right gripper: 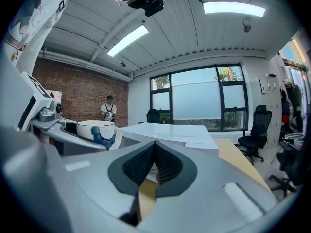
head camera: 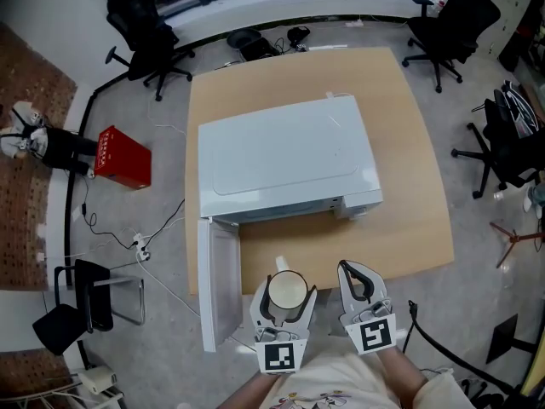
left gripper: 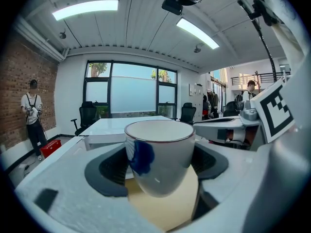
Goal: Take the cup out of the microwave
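Note:
A white cup (head camera: 287,290) with a blue pattern sits upright between the jaws of my left gripper (head camera: 285,290), which is shut on it and holds it above the table's near edge, in front of the microwave. In the left gripper view the cup (left gripper: 160,154) fills the gap between the dark pads (left gripper: 109,171). The white microwave (head camera: 285,158) stands on the wooden table (head camera: 409,160) with its door (head camera: 215,281) swung open to the left. My right gripper (head camera: 358,281) hovers just right of the cup, shut and empty; in its own view the gripper (right gripper: 155,165) has its pads meeting and the cup (right gripper: 97,130) at the left.
Office chairs (head camera: 447,20) stand round the table and a red box (head camera: 122,156) lies on the floor at the left. A folding chair (head camera: 85,305) stands near the open door. A person (left gripper: 31,120) stands by the brick wall far off.

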